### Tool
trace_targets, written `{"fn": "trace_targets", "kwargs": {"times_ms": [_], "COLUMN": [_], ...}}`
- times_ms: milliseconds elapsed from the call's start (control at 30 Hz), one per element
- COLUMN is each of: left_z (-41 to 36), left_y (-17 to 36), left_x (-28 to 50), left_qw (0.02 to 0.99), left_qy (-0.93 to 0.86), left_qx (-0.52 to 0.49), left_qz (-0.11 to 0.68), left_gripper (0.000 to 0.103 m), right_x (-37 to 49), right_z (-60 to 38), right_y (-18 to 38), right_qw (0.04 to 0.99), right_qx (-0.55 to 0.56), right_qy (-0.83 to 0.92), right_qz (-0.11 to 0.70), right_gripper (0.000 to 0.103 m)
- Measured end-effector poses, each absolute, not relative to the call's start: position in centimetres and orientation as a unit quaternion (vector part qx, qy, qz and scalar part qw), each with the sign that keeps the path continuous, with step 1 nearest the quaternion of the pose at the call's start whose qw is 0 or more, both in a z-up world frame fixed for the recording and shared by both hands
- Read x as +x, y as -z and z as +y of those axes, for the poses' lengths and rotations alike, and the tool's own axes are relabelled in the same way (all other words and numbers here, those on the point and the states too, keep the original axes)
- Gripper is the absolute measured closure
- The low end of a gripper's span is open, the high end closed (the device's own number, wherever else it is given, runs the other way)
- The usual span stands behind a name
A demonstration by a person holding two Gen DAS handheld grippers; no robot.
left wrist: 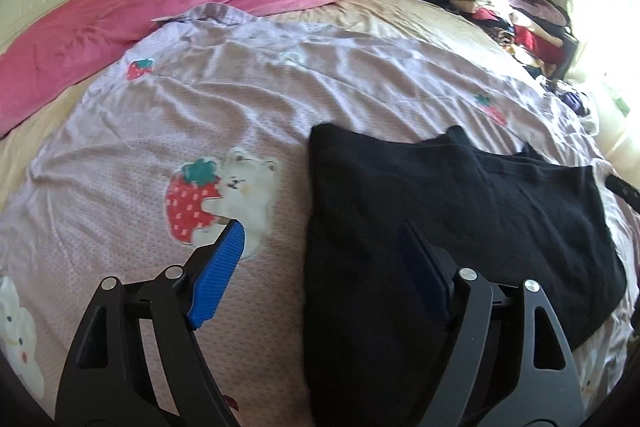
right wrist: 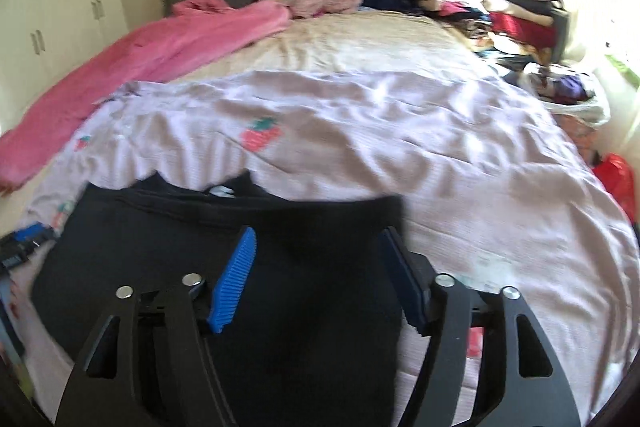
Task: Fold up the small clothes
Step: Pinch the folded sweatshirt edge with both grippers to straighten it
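Both claws, left (left wrist: 320, 227) and right (right wrist: 318, 235), wide and empty (right view blurred) above seemingly folded black garment (left wrist: 460, 195).

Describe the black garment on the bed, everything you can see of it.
The black garment looks like a soft, matte knit top, lying flat on the lilac strawberry-print sheet near the bed's near edge. Its sides appear folded in, giving straight left and right edges. At the far edge a neckline dips between two peaks, with a small white label showing in the right wrist view. Nothing grips it: both grippers hover above it with open jaws.
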State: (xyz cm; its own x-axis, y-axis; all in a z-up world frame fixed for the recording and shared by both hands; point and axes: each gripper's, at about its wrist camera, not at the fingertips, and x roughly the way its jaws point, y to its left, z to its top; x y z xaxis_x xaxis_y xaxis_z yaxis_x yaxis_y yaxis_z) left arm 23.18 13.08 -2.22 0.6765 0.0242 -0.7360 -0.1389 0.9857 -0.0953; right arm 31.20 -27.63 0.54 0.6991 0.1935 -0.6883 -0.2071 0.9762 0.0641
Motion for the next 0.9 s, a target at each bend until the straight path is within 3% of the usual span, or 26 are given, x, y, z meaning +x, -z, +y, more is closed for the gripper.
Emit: {"fn": "trace_targets", "kwargs": {"times_ms": [233, 300, 367, 400, 433, 467, 500, 600, 733, 900], "left_z": [12.9, 12.7, 12.7, 12.7, 12.6, 12.6, 12.5, 12.4, 12.4, 12.5], "left_y": [3.3, 3.4, 3.6, 3.6, 3.6, 3.6, 3.5, 3.1, 2.3, 3.2], "left_x": [22.7, 22.8, 23.0, 23.2, 23.3, 23.3, 23.4, 23.2, 23.2, 24.0], "left_qw": [0.915, 0.916, 0.915, 0.916, 0.917, 0.919, 0.921, 0.927, 0.933, 0.926], "left_qy": [-0.031, -0.027, -0.021, -0.021, -0.022, -0.021, -0.023, -0.024, -0.024, -0.033], "left_qx": [-0.057, -0.058, -0.065, -0.066, -0.065, -0.064, -0.057, -0.048, -0.048, -0.039], "left_qz": [0.398, 0.397, 0.397, 0.396, 0.393, 0.389, 0.384, 0.371, 0.357, 0.374], "left_gripper": [0.032, 0.036, 0.048, 0.059, 0.075, 0.084, 0.101, 0.103, 0.103, 0.103], "right_x": [31.1, 31.5, 32.1, 32.4, 32.6, 32.8, 32.9, 32.3, 31.8, 32.7], "right_z": [-30.0, -30.0, -30.0, -29.9, -29.8, -29.6, -29.5, -29.6, -30.2, -29.7], "right_y": [2.0, 2.5, 3.0, 3.3, 3.5, 3.7, 3.8, 3.1, 2.0, 3.6], "right_qw": [0.916, 0.914, 0.911, 0.909, 0.907, 0.905, 0.904, 0.913, 0.927, 0.919], "right_qx": [-0.013, -0.004, 0.004, 0.004, 0.005, 0.005, 0.008, 0.017, 0.006, -0.015], "right_qy": [-0.071, -0.073, -0.078, -0.081, -0.087, -0.094, -0.099, -0.101, -0.075, -0.057], "right_qz": [0.395, 0.399, 0.406, 0.408, 0.411, 0.415, 0.416, 0.395, 0.369, 0.391], "right_gripper": [0.037, 0.037, 0.038, 0.042, 0.060, 0.071, 0.082, 0.097, 0.097, 0.097]}}
